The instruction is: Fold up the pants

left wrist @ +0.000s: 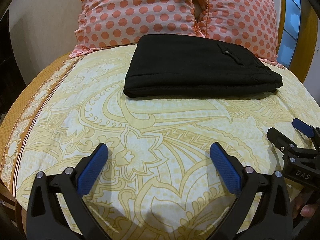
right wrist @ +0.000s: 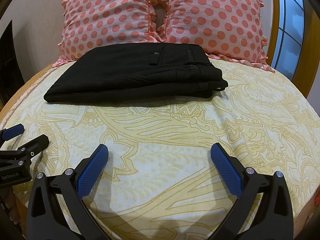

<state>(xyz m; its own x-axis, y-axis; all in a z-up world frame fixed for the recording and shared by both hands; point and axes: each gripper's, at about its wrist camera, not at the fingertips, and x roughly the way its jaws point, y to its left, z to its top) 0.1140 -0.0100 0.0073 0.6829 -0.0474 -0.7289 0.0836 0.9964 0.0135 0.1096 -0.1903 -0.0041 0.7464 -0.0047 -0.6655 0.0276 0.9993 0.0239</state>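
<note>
Black pants lie folded into a flat rectangle on the bed, just in front of the pillows; they also show in the right wrist view, with a buttoned back pocket and waistband on top. My left gripper is open and empty, above the sheet well short of the pants. My right gripper is open and empty, also short of the pants. The right gripper shows at the right edge of the left wrist view, and the left gripper at the left edge of the right wrist view.
The bed carries a yellow patterned sheet with an orange border on the left. Two pink polka-dot pillows stand at the head. A wooden frame and window are at the right.
</note>
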